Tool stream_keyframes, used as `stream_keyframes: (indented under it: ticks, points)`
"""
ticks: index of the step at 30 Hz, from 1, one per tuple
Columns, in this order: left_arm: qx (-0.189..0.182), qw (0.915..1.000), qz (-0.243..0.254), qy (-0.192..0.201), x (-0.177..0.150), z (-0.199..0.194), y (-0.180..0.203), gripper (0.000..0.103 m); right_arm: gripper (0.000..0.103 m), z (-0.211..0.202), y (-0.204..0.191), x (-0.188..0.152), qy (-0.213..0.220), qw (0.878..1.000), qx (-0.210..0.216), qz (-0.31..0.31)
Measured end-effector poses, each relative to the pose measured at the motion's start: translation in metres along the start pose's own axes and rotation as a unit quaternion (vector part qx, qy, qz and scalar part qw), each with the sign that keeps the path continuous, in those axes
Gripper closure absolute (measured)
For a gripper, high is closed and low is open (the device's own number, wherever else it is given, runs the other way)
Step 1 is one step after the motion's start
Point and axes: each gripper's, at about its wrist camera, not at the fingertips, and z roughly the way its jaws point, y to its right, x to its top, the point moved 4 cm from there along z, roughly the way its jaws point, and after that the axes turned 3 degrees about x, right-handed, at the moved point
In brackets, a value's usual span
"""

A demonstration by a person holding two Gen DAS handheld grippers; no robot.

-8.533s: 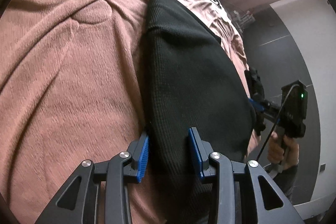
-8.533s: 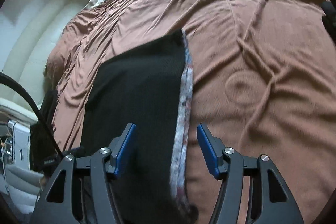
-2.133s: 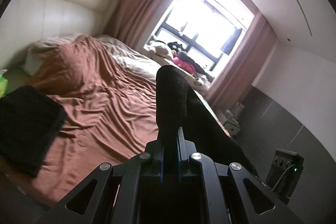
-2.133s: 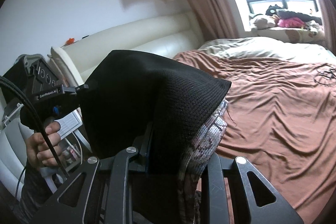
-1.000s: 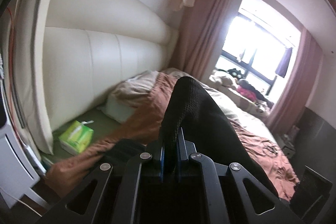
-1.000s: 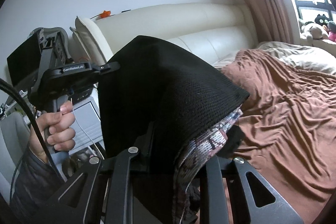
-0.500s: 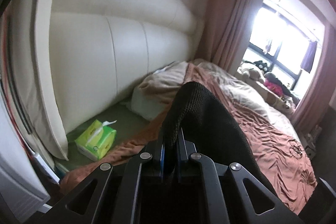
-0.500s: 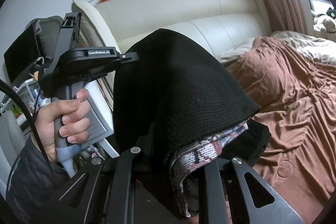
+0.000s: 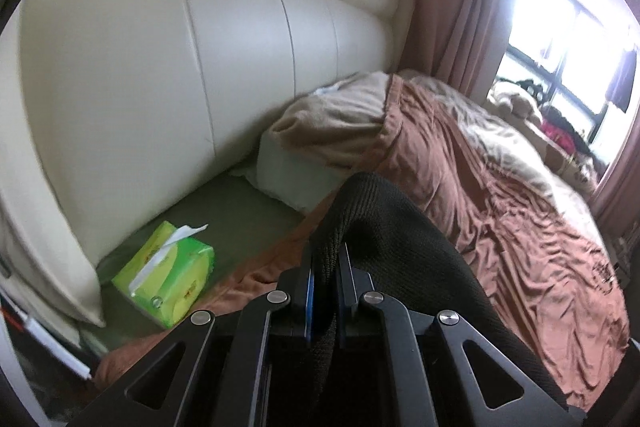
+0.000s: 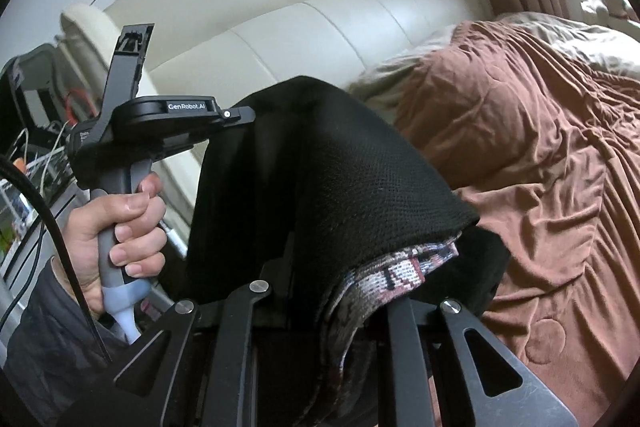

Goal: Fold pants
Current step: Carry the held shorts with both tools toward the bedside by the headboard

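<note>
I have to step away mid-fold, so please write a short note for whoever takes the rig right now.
Left claw: shut on the black pants.
Right claw: shut on the same pants, at the edge where the patterned lining shows.
Pants: folded, hanging between both claws above the brown bedspread, near the headboard.
Done: pants folded and lifted.
Left: set them down, release.

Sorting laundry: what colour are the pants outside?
Black pants, with a patterned grey-red lining; clearest in the right wrist view.

I'm in a home bedroom: bed (image 9: pixel 500 187) w/ rumpled brown cover, cream padded headboard (image 9: pixel 200 67), pillow (image 9: pixel 320 131), curtains (image 9: pixel 472 7) by a bright window (image 9: pixel 568 27), tissue pack (image 9: pixel 168 287) at bed's head edge.
</note>
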Motion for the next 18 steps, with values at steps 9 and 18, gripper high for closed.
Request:
stream_keyframes:
  ticks: [9,18]
  points:
    - [0.063,0.9960,-0.003,-0.064,-0.020,0.073,-0.001,0.083,0.087,0.044,0.053,-0.003,-0.047,0.997,0.011,0.061]
    - [0.062,0.9958,0.002,-0.068,-0.038,0.041,-0.017,0.058,0.062,0.074,0.094,-0.012,-0.093,0.961,0.141,0.218]
